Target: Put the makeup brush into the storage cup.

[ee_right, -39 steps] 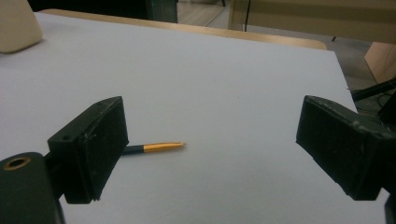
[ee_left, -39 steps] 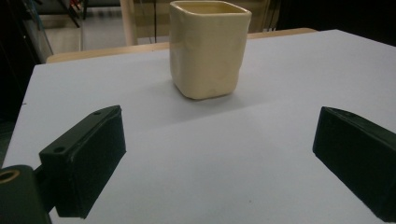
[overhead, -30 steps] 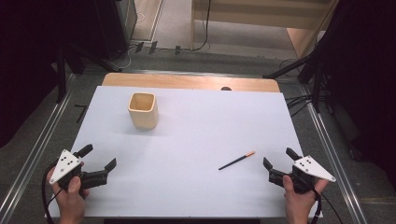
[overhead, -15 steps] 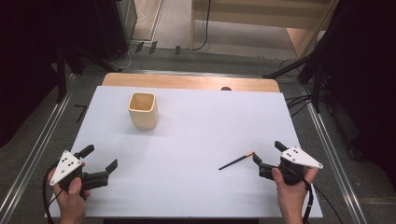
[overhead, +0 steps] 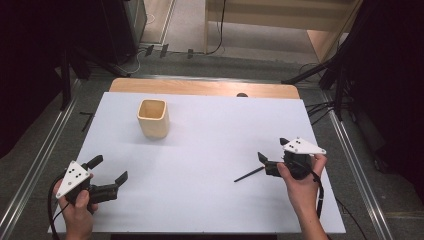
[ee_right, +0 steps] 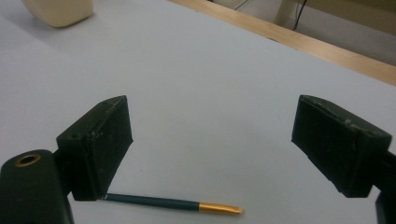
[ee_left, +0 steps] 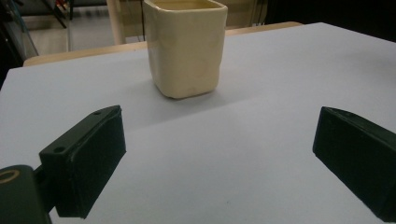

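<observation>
Here, line by line:
Right gripper (overhead: 270, 161): jaws spread wide with nothing between them, low over the desk (overhead: 210, 210) near its right edge, mouth toward the pencil.
Pencil (overhead: 249, 174): a dark, thin pencil with a gold end, lying flat on the desk toward the front right; in the right gripper view (ee_right: 170, 203) it lies crosswise just below the left jaw, its gold end pointing into the gap.
Left gripper (overhead: 107, 175): jaws also wide apart and empty, resting by the front left corner, facing the cup.
Cup (overhead: 152, 118): cream-coloured, square-sided, upright, toward the back left of the desk, well apart from the pencil.
Risk, misalignment: the pencil looks off-centre; closing now would likely pinch only its end, or miss.
Risk, rolling: a jaw nudging it could roll the pencil away.
Risk, flat lie: so thin a thing may slip under the jaws unless they come right down.
</observation>
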